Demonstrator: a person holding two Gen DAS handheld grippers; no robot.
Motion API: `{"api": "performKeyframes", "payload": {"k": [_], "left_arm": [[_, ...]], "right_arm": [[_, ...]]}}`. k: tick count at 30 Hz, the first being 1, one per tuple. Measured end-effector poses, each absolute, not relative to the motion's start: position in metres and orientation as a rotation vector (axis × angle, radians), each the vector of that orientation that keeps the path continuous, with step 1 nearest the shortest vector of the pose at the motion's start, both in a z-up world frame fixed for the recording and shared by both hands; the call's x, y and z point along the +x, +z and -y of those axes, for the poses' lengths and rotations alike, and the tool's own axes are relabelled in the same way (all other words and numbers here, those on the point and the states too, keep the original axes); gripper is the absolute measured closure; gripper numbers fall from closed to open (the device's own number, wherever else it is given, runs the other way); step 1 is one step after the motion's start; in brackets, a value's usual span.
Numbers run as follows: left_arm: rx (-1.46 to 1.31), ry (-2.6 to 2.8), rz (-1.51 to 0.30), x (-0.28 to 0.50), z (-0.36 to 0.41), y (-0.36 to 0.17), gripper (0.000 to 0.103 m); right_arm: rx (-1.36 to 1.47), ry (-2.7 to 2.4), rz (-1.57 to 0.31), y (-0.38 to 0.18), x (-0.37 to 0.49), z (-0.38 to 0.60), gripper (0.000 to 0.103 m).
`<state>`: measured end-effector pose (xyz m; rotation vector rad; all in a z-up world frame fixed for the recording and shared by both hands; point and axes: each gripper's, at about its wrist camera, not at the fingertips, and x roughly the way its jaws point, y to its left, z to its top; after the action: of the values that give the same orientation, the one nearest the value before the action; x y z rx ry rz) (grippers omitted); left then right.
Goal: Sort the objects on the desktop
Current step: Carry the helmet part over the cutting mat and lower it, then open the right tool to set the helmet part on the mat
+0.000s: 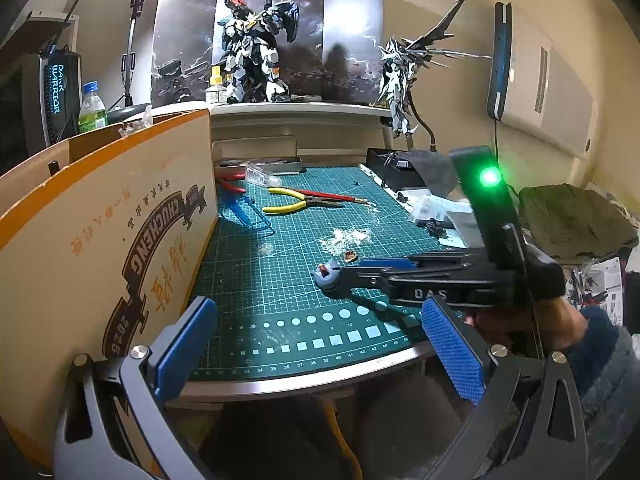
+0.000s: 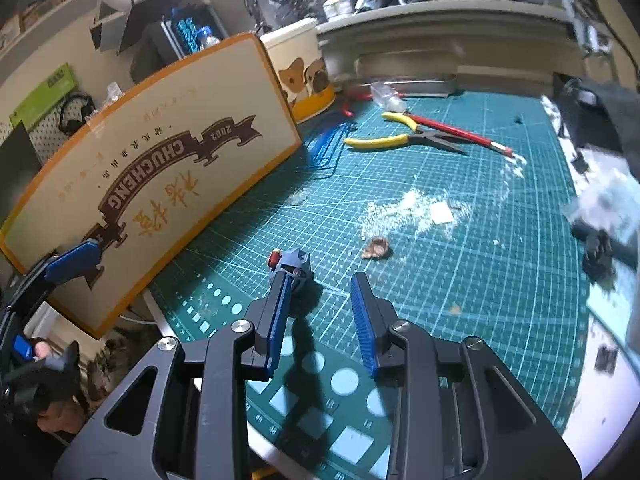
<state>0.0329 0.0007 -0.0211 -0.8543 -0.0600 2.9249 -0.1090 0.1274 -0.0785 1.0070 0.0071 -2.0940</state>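
My right gripper [image 2: 320, 320] is low over the green cutting mat with white grid lines [image 2: 460, 280] that covers the surface. Its blue ribbed fingers [image 2: 366, 324] stand apart, with a clear gap between them. A small grey-blue plastic model part with a red end [image 2: 294, 266] lies on the mat just at the tip of the left finger; I cannot tell if that finger touches it, but the fingers do not press on it from both sides.

My left gripper [image 1: 316, 352] hangs at the near edge of the mat, beside the tall cream cardboard box with orange border and brown "CHUCHENG" print [image 1: 100, 240]. Its blue fingers [image 1: 452, 352] are wide open and hold nothing.

Near the model part lies a small brown crumpled scrap [image 2: 376, 248], and behind it a patch of white dust and shavings [image 2: 408, 208]. At the far part of the mat lie the yellow-handled pliers [image 2: 396, 136], crossed with a thin red stick [image 2: 460, 132]. A bent blue wire frame [image 2: 328, 148] lies near the corner of the box. On the shelf behind the surface stands a white and dark robot model figure [image 1: 252, 52].
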Motion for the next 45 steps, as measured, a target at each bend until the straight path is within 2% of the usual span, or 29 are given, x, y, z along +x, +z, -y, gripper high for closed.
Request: {"api": "performKeyframes", "payload": {"k": [5, 12, 14, 16, 25, 27, 30, 36, 37, 41, 43, 45], "left_arm": [[-0.854, 2.934, 0.062, 0.033, 0.003, -0.021, 0.000], [-0.860, 2.927, 0.060, 0.032, 0.004, -0.021, 0.000], [-0.864, 2.924, 0.065, 0.032, 0.004, -0.021, 0.000], [-0.864, 2.920, 0.069, 0.031, 0.004, -0.021, 0.000], [-0.852, 2.905, 0.058, 0.033, -0.001, -0.019, 0.000], [-0.849, 2.904, 0.056, 0.034, -0.002, -0.019, 0.000], [-0.846, 2.905, 0.052, 0.036, -0.002, -0.018, 0.000], [-0.868, 2.912, 0.056, 0.035, 0.004, -0.021, 0.000], [-0.872, 2.911, 0.056, 0.034, 0.004, -0.022, 0.000], [-0.886, 2.898, 0.051, 0.033, 0.004, -0.026, 0.000], [-0.885, 2.885, 0.043, 0.034, 0.003, -0.027, 0.000], [-0.877, 2.880, 0.028, 0.037, 0.001, -0.029, 0.000]], "right_arm": [[0.987, -2.014, 0.087, -0.071, -0.113, -0.126, 0.071], [1.038, -2.039, -0.012, -0.079, -0.110, -0.105, 0.072], [1.027, -2.040, -0.053, -0.078, -0.109, -0.103, 0.080], [1.029, -2.027, -0.101, -0.077, -0.109, -0.099, 0.082], [0.806, -1.826, -0.858, -0.046, -0.068, -0.063, 0.082], [0.784, -1.761, -0.934, -0.044, -0.065, -0.057, 0.082], [0.786, -1.717, -0.937, -0.041, -0.070, -0.054, 0.071], [0.849, -1.843, -0.761, -0.047, -0.083, -0.074, 0.070], [0.863, -1.875, -0.733, -0.048, -0.083, -0.079, 0.067], [0.843, -2.085, -0.522, -0.053, -0.073, -0.120, 0.065], [0.748, -2.153, -0.547, -0.051, -0.058, -0.128, 0.066], [0.632, -2.169, -0.689, -0.051, -0.035, -0.125, 0.068]]}}
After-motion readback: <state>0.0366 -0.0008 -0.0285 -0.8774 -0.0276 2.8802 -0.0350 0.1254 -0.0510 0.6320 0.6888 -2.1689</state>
